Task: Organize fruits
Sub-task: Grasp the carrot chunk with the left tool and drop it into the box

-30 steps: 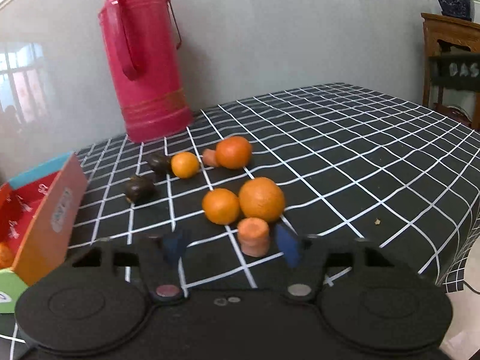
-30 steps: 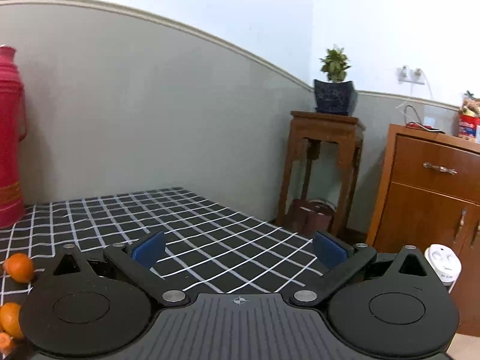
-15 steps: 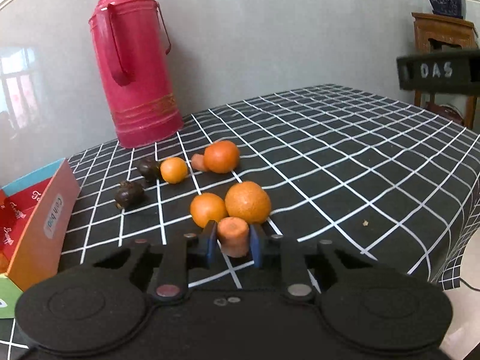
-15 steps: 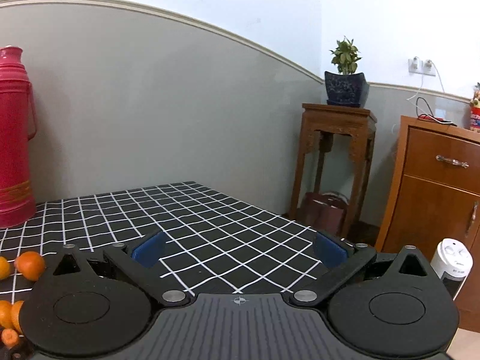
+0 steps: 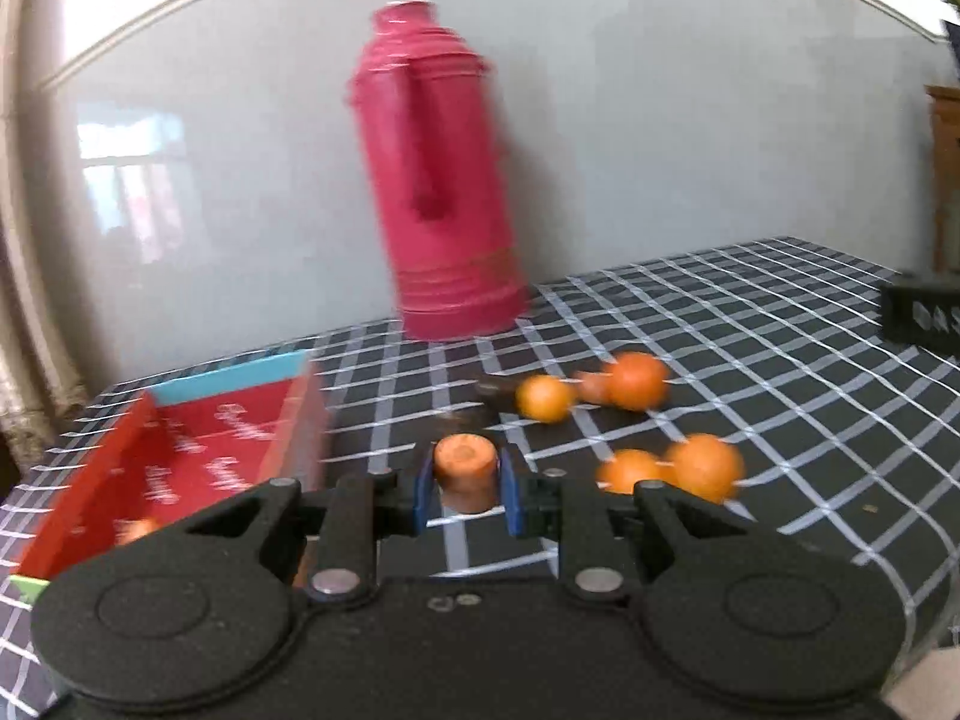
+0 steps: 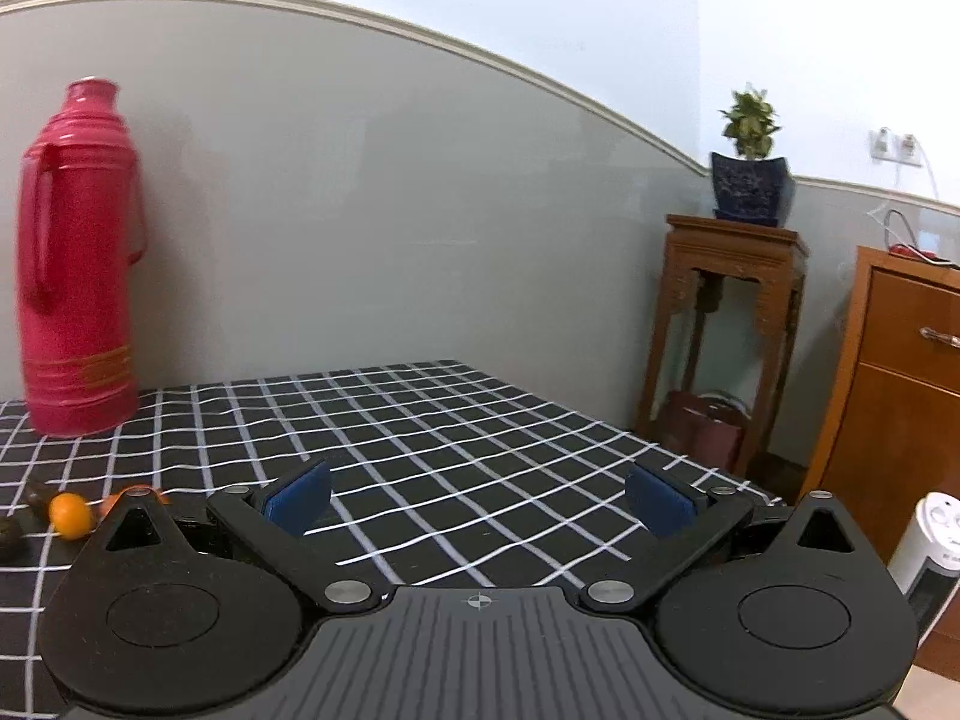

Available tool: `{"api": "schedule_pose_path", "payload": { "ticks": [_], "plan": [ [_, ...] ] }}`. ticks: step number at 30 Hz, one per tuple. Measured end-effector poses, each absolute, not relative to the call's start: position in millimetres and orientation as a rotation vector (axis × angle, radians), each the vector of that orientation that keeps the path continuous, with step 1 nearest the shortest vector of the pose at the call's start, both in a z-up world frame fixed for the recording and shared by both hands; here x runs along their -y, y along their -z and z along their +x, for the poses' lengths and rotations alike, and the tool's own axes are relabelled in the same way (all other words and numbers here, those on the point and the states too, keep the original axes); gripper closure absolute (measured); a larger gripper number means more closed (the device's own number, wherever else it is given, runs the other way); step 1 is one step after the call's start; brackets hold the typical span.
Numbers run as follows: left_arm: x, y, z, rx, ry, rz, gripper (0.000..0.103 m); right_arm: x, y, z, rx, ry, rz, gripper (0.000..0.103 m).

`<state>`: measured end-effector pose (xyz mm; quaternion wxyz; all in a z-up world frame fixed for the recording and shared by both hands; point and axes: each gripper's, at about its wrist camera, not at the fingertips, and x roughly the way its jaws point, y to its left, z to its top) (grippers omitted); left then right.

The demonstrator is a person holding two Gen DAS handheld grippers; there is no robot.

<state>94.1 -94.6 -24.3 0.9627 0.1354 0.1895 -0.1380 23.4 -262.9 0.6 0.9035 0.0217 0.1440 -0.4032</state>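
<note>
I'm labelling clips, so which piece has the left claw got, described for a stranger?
Start at the tall red thermos on the checked tablecloth, then come forward past the oranges. The carrot chunk is pinched in the left claw: a flat-topped stub, unlike the round fruit.

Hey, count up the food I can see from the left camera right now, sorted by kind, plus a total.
Oranges: 4, on the tablecloth
Carrot pieces: 2, one carrot chunk gripped in the left tongs, one carrot piece among the far oranges
Dark fruit: 1 blurred dark fruit; possibly more, hidden
Blurred orange item in the red box: 1
Total: 8
</note>
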Motion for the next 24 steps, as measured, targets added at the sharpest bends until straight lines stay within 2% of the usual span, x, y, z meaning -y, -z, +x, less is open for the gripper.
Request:
{"api": "schedule_pose_path", "payload": {
  "ticks": [9, 19, 24],
  "plan": [
    [38.2, 10.6, 119.4, -0.392, 0.063, 0.213, 0.089, 233.8, 4.7, 41.5, -0.31, 0.749, 0.023, 0.0],
    [4.1, 20.2, 147.5, -0.539, -0.089, 0.199, 0.089, 215.6, 13.7, 58.5, -0.367, 0.655, 0.022, 0.0],
    [-7.0, 22.7, 151.5, -0.604, -0.114, 0.169, 0.077, 214.8, 16.0, 62.0, -0.402, 0.568, 0.06, 0.0]
  ]
}}
